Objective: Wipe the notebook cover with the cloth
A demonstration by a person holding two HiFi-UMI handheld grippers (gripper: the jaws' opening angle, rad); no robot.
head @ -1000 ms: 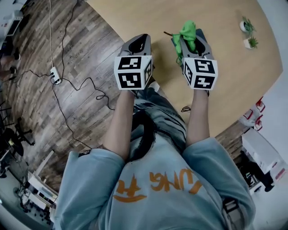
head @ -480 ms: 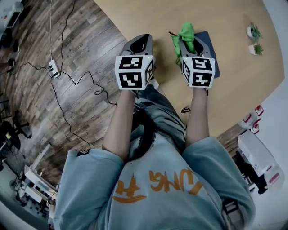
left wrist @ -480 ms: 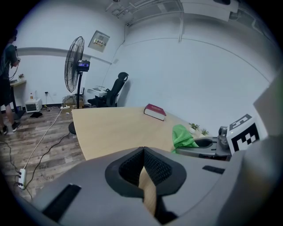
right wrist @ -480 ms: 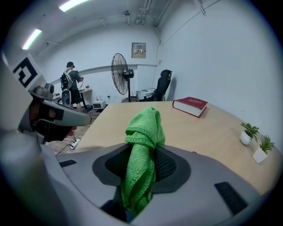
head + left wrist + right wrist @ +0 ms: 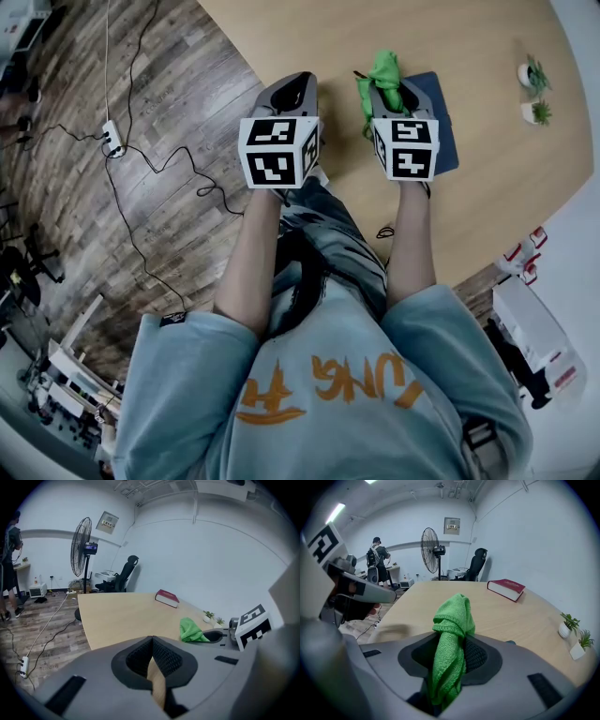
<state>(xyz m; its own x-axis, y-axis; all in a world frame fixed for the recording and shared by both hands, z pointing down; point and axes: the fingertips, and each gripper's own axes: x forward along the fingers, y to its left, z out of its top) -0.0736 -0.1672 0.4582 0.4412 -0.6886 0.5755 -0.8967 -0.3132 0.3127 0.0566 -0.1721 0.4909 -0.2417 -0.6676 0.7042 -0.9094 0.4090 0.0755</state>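
A dark blue notebook (image 5: 442, 120) lies on the wooden table (image 5: 469, 37), partly hidden under my right gripper (image 5: 388, 86). That gripper is shut on a bright green cloth (image 5: 384, 69), which bunches up out of its jaws (image 5: 453, 634) and hangs just above the notebook's near-left part. In the left gripper view the cloth (image 5: 192, 631) shows to the right. My left gripper (image 5: 296, 86) hovers at the table's near edge, left of the notebook, shut with nothing in it (image 5: 152, 645).
A red book (image 5: 506, 588) lies farther along the table, and two small potted plants (image 5: 532, 77) stand near its right edge. Cables and a power strip (image 5: 112, 141) run over the wood floor at left. A fan (image 5: 431, 545), an office chair and a person stand far off.
The right gripper with the cloth has shifted slightly left and nearer, so more of the blue cover shows to its right. The left gripper has stayed put.
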